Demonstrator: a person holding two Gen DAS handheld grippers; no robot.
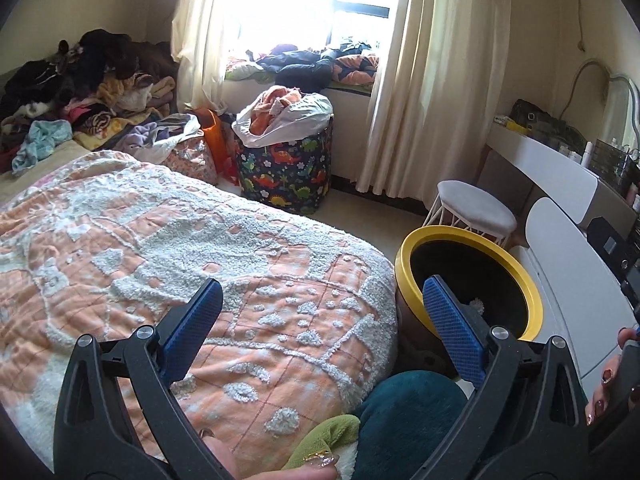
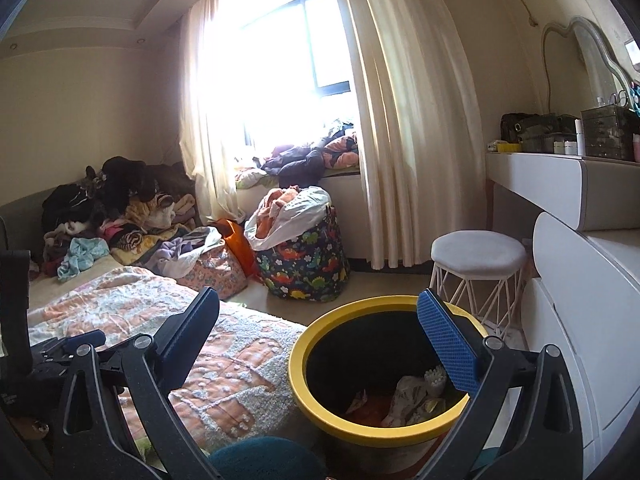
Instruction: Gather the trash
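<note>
A yellow-rimmed black trash bin [image 2: 298, 384] stands on the floor between the bed and the white dresser. Inside lie crumpled wrappers [image 2: 410, 398] and a white ribbed piece [image 2: 434, 378]. My right gripper [image 2: 318, 342] hangs over the bin's mouth, open wide, with nothing between its blue pads [image 2: 448, 346]. My left gripper [image 1: 322, 320] is also open and empty, held above the peach and white quilt [image 1: 160, 240]. In the left wrist view the bin [image 1: 404, 256] sits just behind the right finger, and only a white scrap shows inside it.
A dinosaur-print basket [image 1: 288, 168] stuffed with a white bag stands by the window. Heaped clothes [image 1: 80, 92] cover the far bed end. A white stool [image 2: 478, 258] and the dresser [image 2: 580, 320] flank the bin. A teal knee [image 1: 408, 412] and a hand [image 1: 612, 380] are close by.
</note>
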